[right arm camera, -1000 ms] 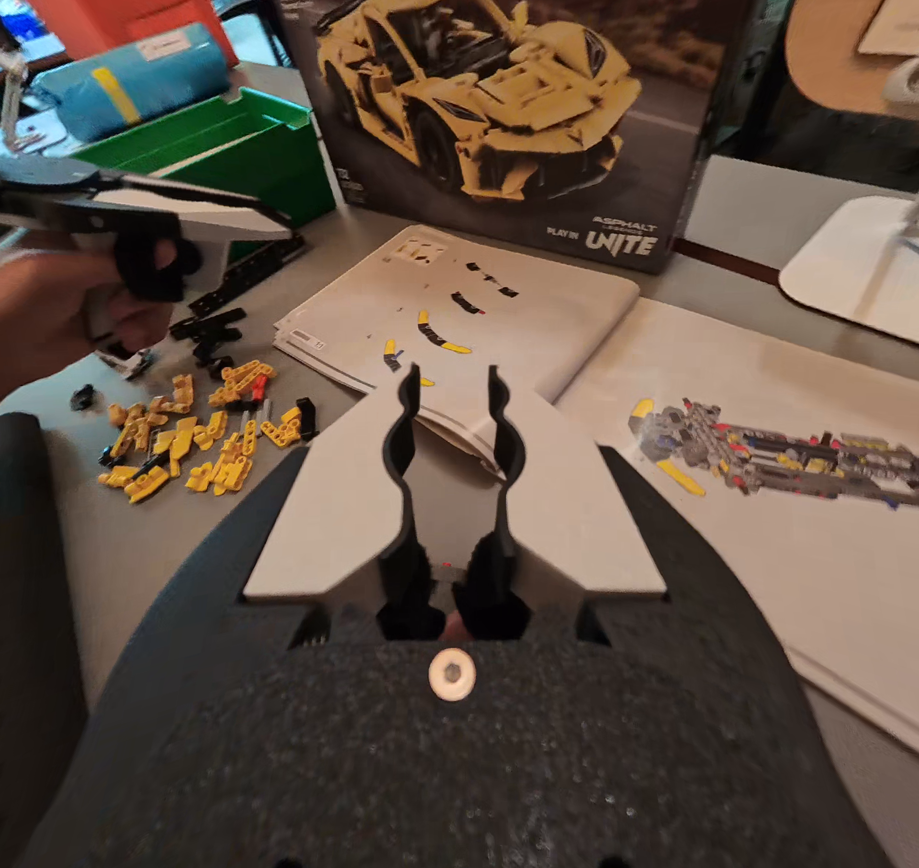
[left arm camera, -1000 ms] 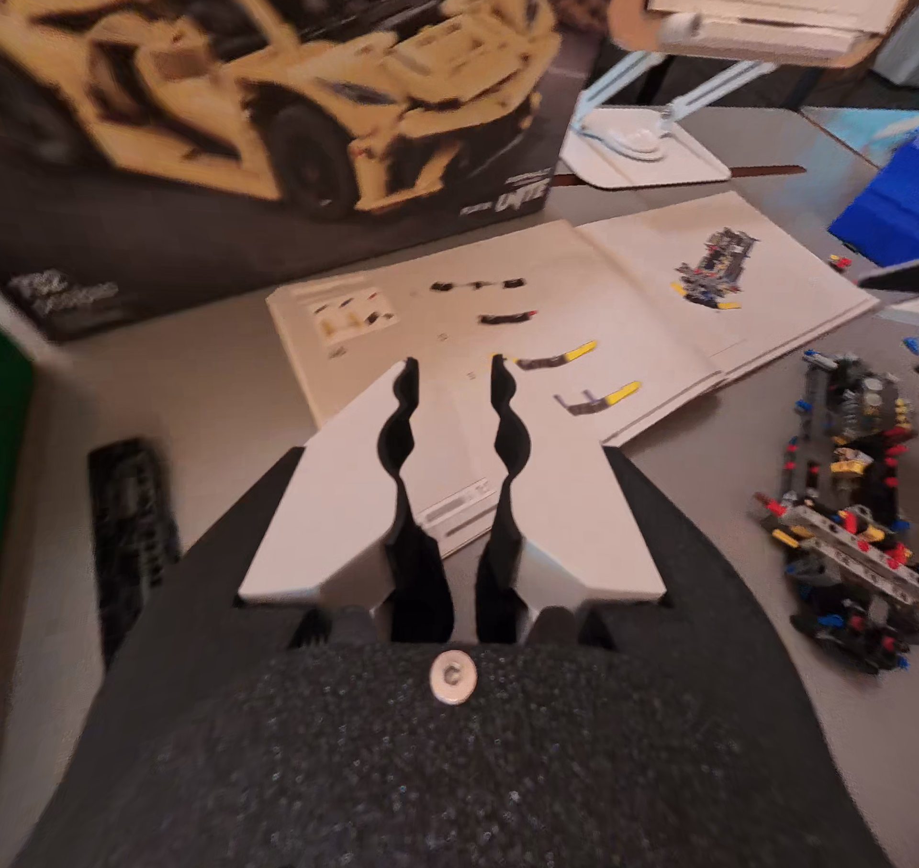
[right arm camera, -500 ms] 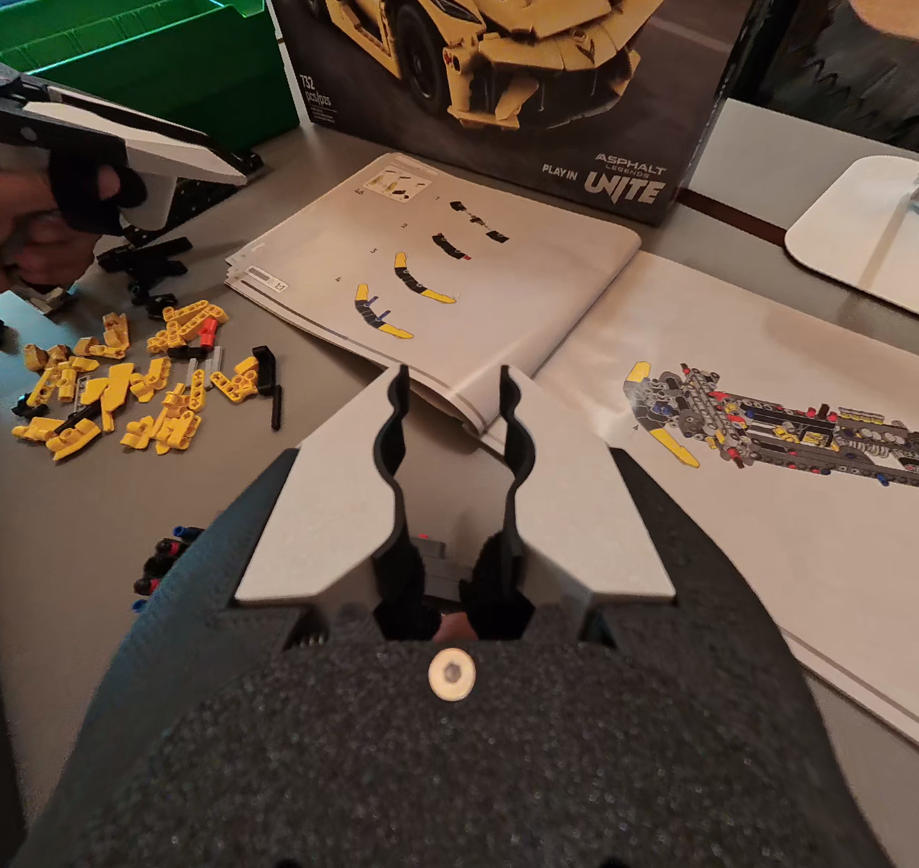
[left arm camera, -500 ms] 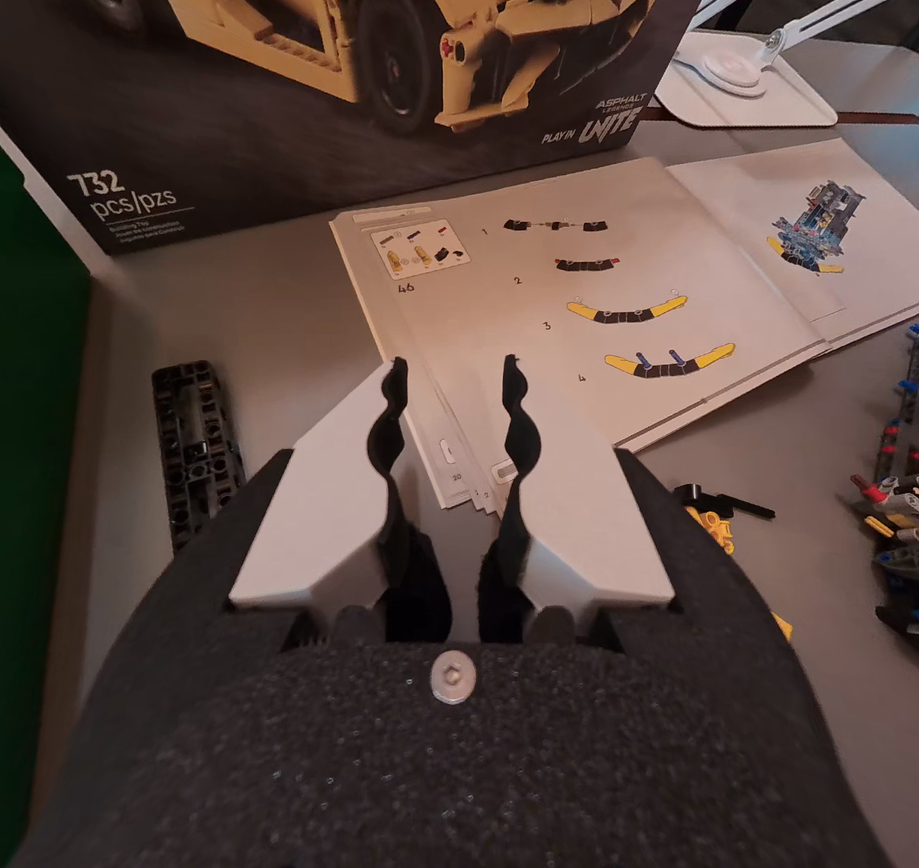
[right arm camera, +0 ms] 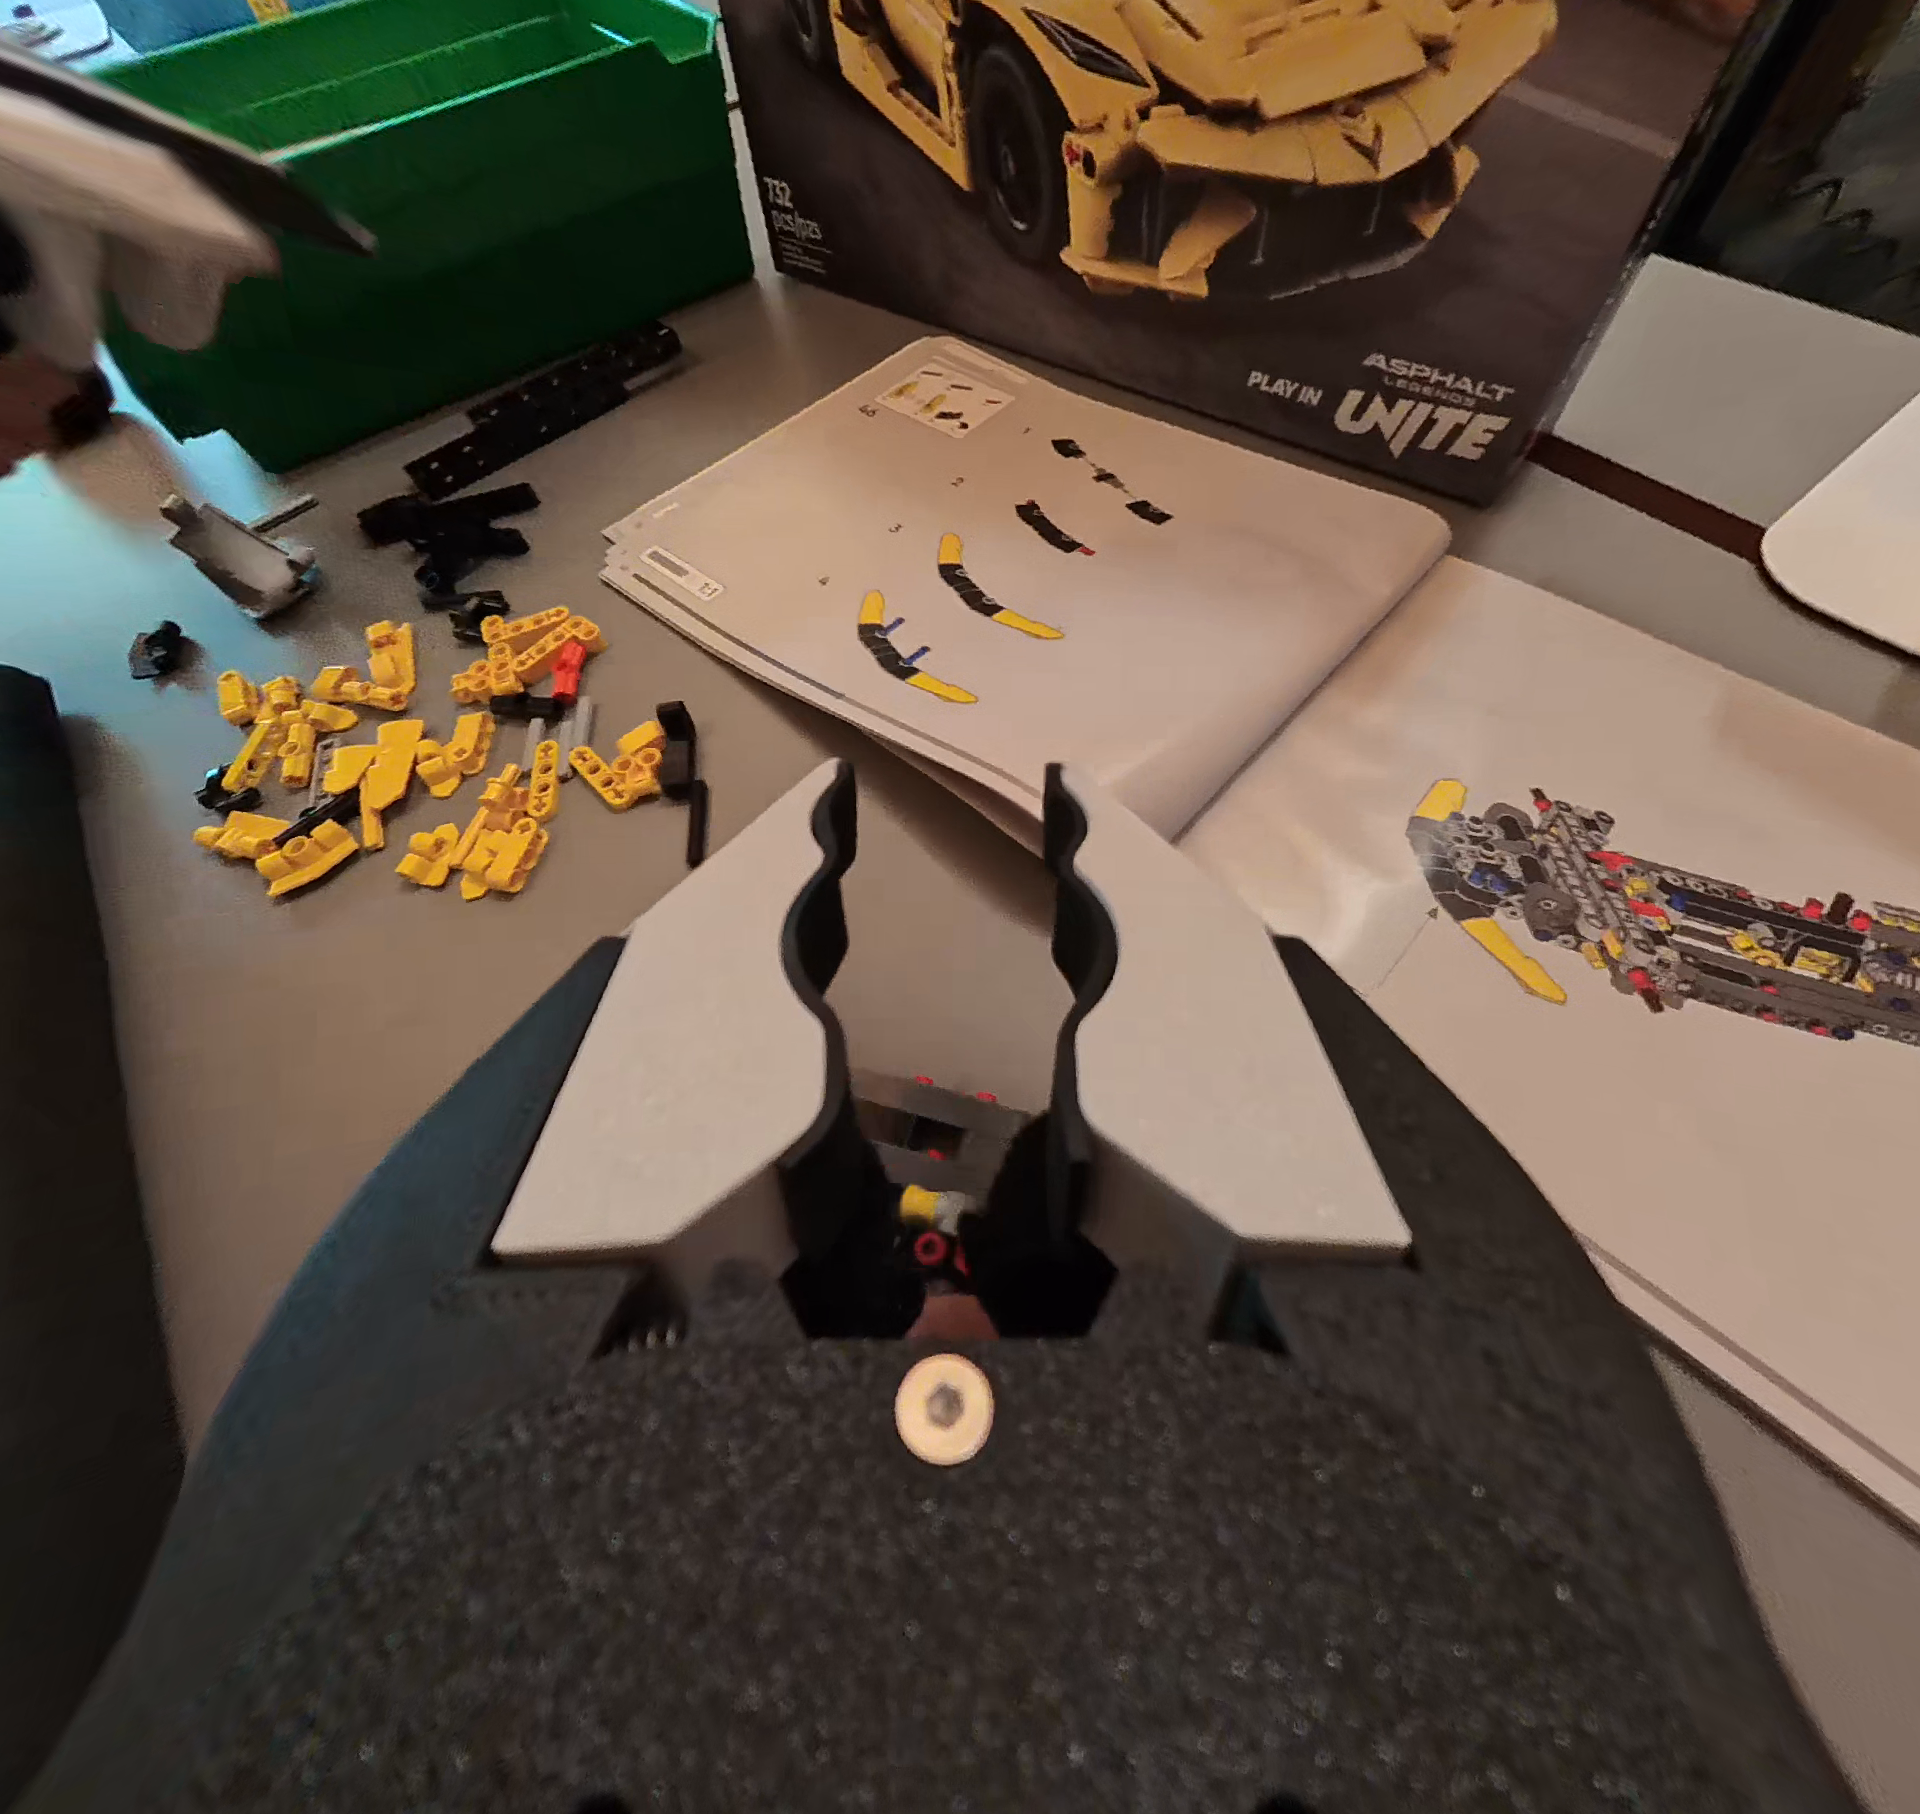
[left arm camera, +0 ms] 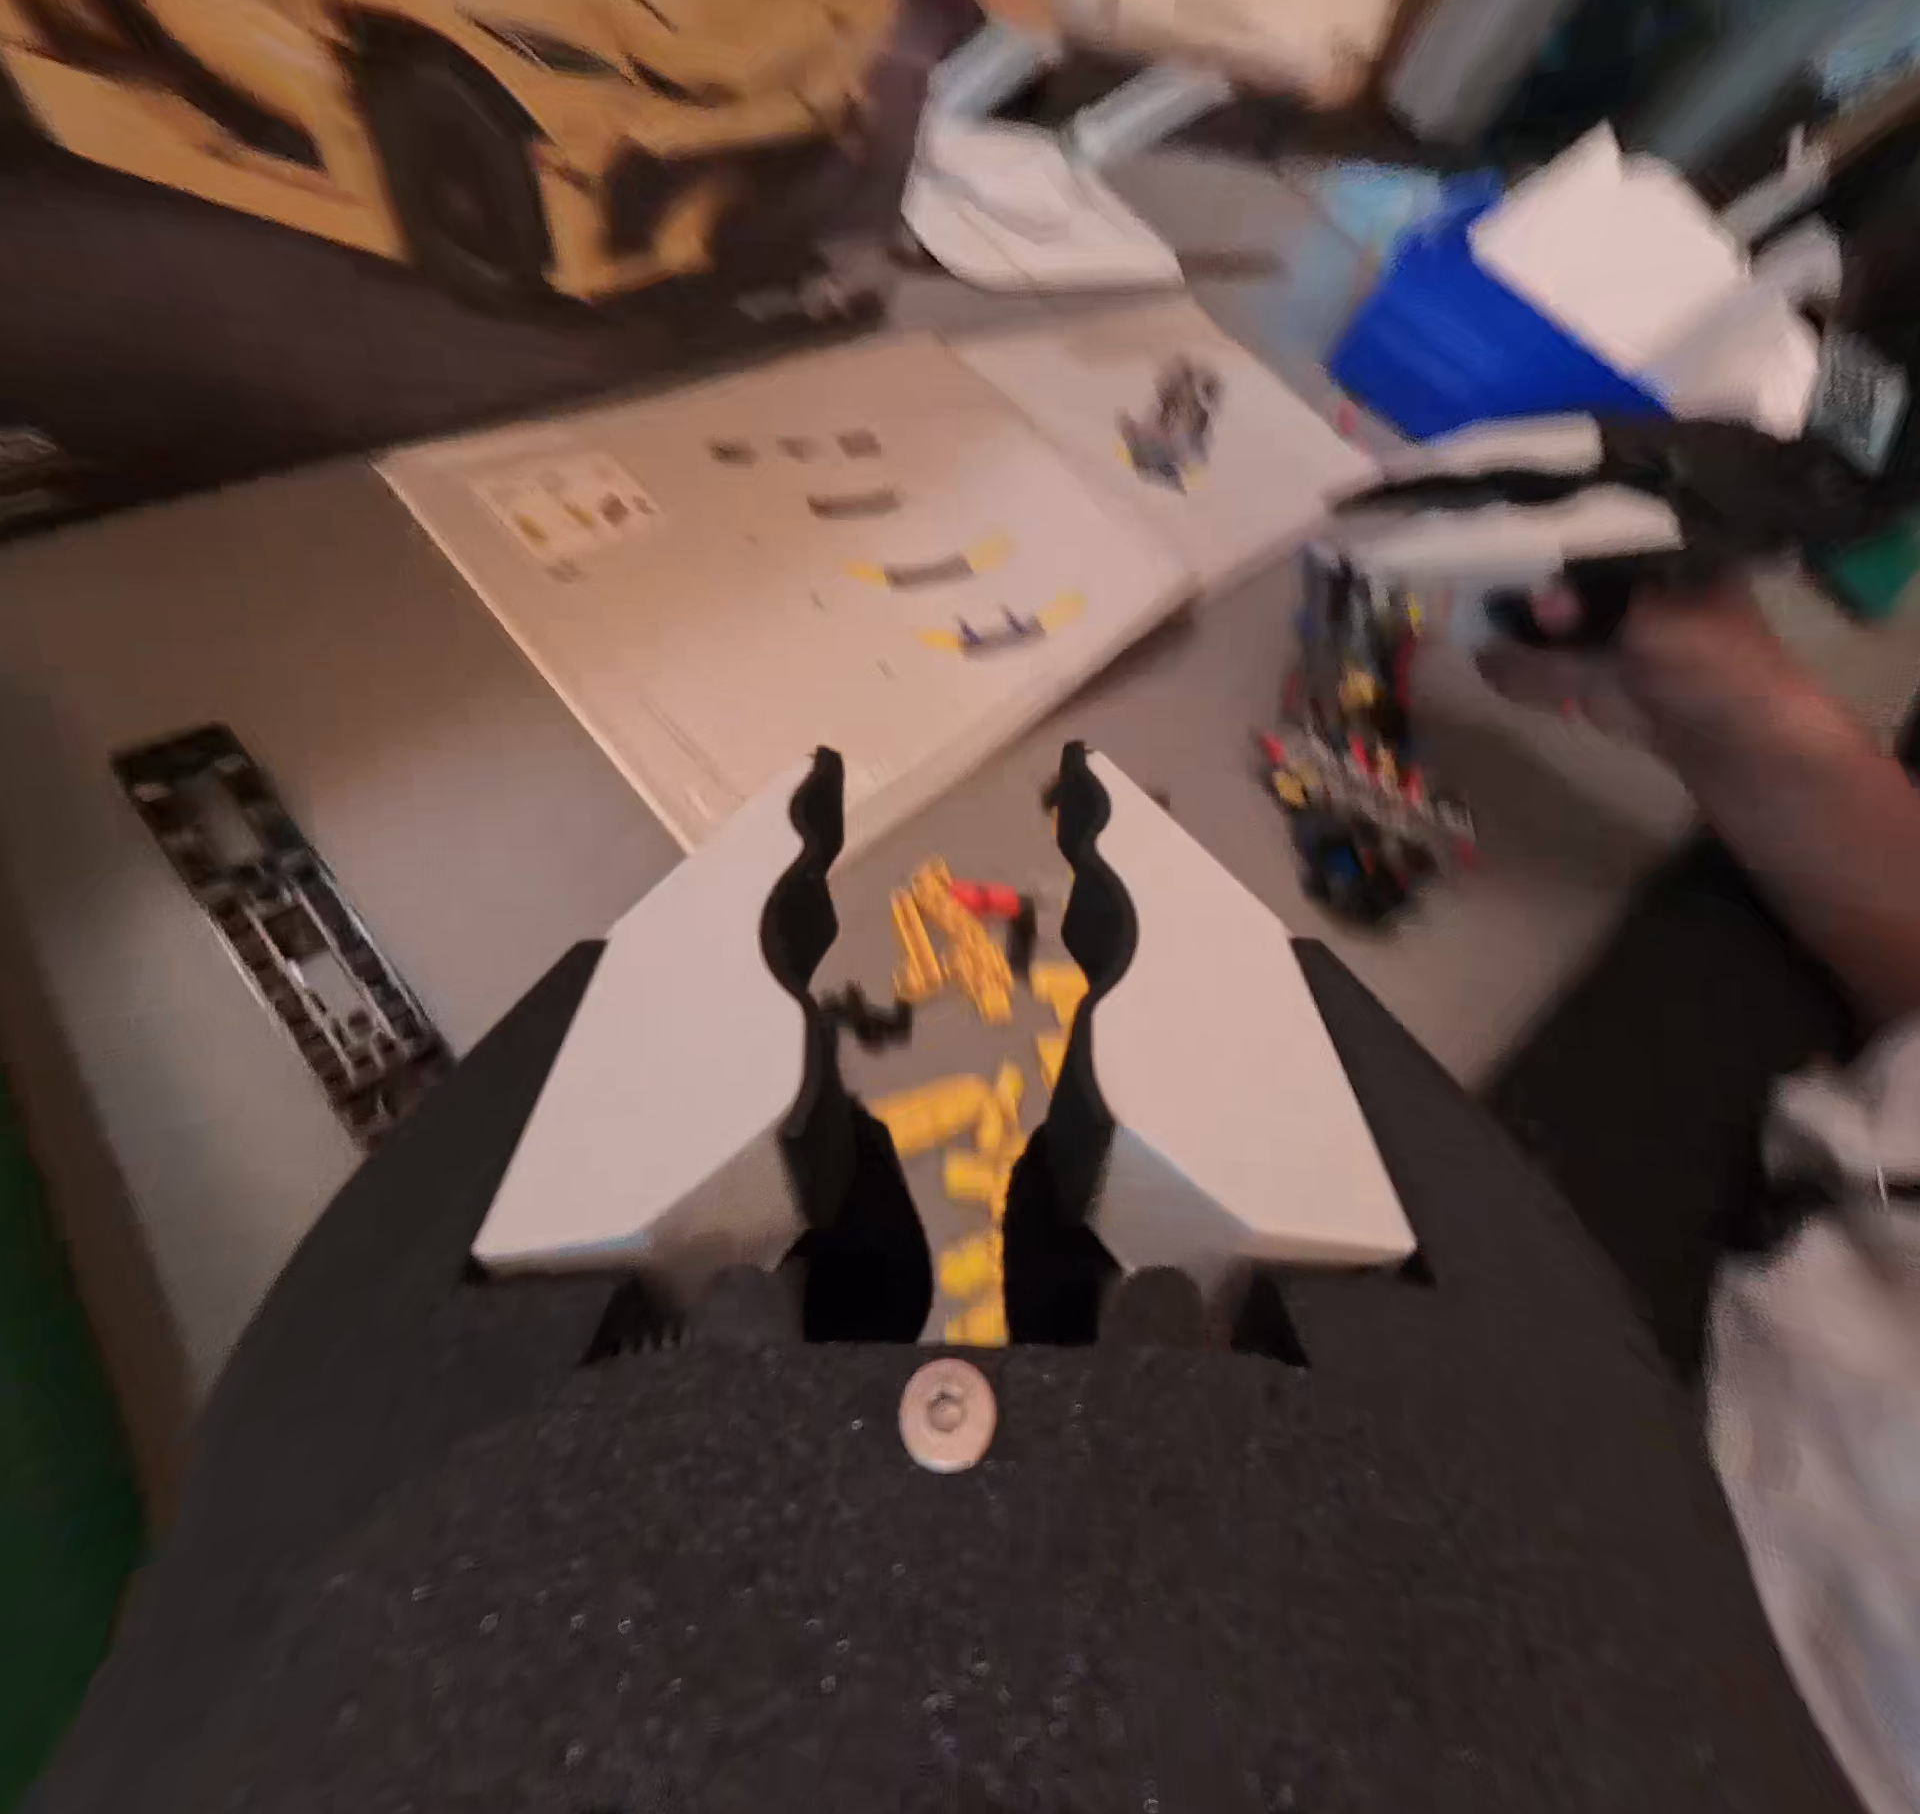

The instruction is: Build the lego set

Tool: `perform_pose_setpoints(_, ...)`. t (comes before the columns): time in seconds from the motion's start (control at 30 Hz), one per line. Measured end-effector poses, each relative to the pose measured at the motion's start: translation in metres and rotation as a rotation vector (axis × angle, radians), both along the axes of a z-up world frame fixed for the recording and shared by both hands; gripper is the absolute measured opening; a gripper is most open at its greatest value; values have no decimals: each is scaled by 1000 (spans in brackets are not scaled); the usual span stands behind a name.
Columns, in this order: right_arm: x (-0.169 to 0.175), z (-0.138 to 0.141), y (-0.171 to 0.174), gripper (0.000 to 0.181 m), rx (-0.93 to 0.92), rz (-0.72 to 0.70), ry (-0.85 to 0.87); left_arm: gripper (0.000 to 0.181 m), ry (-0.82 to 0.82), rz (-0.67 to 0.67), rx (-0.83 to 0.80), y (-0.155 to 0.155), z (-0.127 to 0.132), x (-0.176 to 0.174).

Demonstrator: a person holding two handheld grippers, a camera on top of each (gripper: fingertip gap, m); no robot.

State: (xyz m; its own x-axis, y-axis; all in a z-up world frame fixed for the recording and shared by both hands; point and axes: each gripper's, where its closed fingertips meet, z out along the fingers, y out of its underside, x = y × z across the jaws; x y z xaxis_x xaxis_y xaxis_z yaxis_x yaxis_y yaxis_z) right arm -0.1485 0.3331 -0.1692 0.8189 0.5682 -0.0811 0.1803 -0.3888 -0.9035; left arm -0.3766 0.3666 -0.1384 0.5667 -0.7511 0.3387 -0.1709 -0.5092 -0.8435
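On your table: loose yellow pieces (right arm camera: 416,767) lie beside the open instruction booklet (right arm camera: 1039,601)
Green bin (right arm camera: 436,185): shows no contents
Your left gripper (left arm camera: 948,777): parted, empty, above the pieces
Your right gripper (right arm camera: 948,788): parted, empty

White lettering on the dark cardboard box with the yellow car picture (right arm camera: 1195,237) at 12 o'clock, plus tiny step numerals on the open white paper instruction booklet (right arm camera: 1122,642) around 1 o'clock.
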Motion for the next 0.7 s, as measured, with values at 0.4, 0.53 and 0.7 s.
perform_pose_setpoints(0.4, -25, 5, -42, 31, 70, 36, 22, 34, 522, -302, -4, -111, -89, -45)
perform_pose_setpoints(0.53, -30, 4, -55, 30, 66, 18, 73, 33, 557, -301, 2, -108, -99, -43)
perform_pose_setpoints(0.7, -39, 2, -65, 27, 82, 7, 87, 30, 612, -288, 10, -105, -109, -49)
